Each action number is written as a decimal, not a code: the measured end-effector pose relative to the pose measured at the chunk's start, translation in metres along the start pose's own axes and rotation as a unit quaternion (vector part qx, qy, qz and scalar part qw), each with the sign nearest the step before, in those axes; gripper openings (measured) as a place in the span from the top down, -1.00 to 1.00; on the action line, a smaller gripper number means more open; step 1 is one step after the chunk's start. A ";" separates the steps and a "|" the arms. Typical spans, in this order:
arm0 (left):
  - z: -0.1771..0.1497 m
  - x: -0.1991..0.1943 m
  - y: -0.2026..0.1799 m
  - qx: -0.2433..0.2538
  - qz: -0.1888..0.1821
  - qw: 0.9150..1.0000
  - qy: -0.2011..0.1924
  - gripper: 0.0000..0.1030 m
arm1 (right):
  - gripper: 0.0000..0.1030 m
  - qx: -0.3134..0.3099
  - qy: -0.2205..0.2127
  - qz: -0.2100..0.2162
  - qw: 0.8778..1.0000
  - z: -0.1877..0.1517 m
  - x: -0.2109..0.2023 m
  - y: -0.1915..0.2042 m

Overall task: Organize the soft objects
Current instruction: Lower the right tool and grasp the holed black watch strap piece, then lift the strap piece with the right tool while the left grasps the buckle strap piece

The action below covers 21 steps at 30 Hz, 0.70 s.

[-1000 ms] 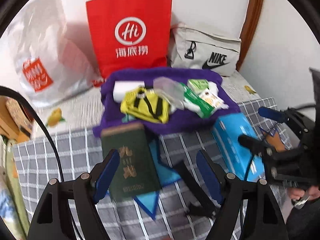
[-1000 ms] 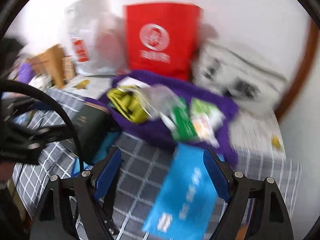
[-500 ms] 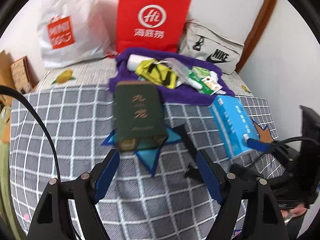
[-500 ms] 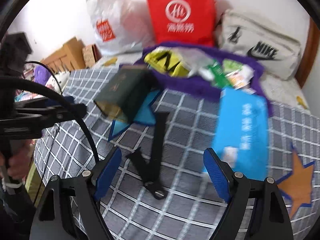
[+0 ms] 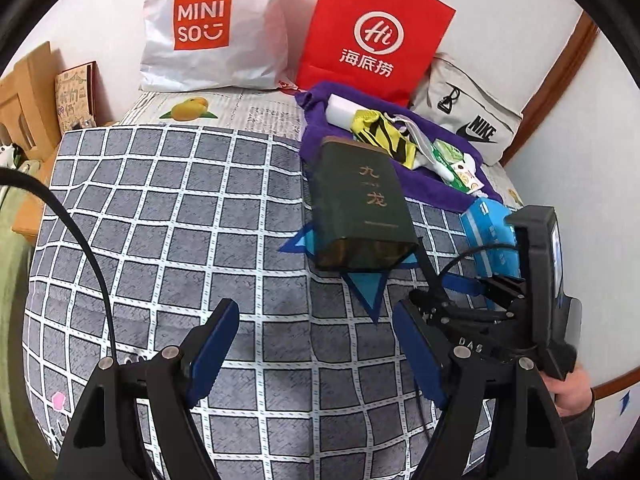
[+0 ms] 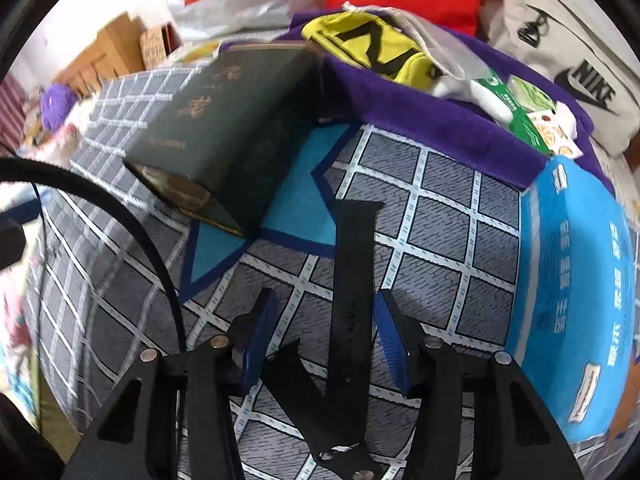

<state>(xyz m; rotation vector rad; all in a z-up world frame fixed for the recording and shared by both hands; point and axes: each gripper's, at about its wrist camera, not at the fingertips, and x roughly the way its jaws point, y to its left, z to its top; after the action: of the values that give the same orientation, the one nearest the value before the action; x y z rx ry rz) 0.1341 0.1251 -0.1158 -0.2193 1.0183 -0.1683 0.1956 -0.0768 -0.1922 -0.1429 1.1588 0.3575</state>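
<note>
A black strap (image 6: 354, 264) lies on the grey checked bedspread (image 6: 436, 248). My right gripper (image 6: 324, 332) is open, low over the bed, its fingers on either side of the strap's near part. My left gripper (image 5: 316, 344) is open and empty above the bedspread (image 5: 168, 240). A dark green box (image 5: 360, 200) lies ahead of it, also in the right wrist view (image 6: 224, 120). Behind it a purple cloth (image 6: 440, 120) carries a yellow and black pouch (image 6: 372, 48) and small packets (image 6: 528, 120). The right gripper's body (image 5: 512, 312) shows at right in the left wrist view.
A blue tissue pack (image 6: 576, 292) lies right of the strap. A red paper bag (image 5: 372, 32), a white Miniso bag (image 5: 212, 28) and a grey Nike bag (image 5: 468, 120) stand against the wall. Wooden furniture (image 5: 28, 96) is at the far left.
My right gripper has dropped down and forward over the black strap, its fingers narrower than before and now straddling it. My left gripper has pulled back and left, away from the green box.
</note>
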 end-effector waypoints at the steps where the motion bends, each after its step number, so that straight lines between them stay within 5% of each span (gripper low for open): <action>1: 0.001 0.000 0.001 -0.001 -0.002 1.000 -0.002 -0.51 | 0.07 0.004 0.000 0.001 1.000 0.000 0.001 -0.002; 4: 0.003 -0.001 0.003 0.001 -0.010 1.000 -0.007 -0.51 | 0.59 0.015 -0.005 -0.014 1.000 -0.002 -0.001 -0.010; 9: 0.003 0.001 0.004 0.005 -0.021 1.000 -0.008 -0.51 | 0.60 0.026 0.007 0.016 1.000 -0.002 -0.003 -0.021; 21: 0.002 0.013 0.005 0.007 -0.028 1.000 0.003 -0.51 | 0.59 0.010 -0.008 -0.005 1.000 0.007 0.002 -0.015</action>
<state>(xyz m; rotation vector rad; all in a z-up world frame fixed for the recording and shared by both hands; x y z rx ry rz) 0.1431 0.1269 -0.1269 -0.2353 1.0175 -0.2266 0.2074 -0.0890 -0.1921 -0.1277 1.1446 0.3374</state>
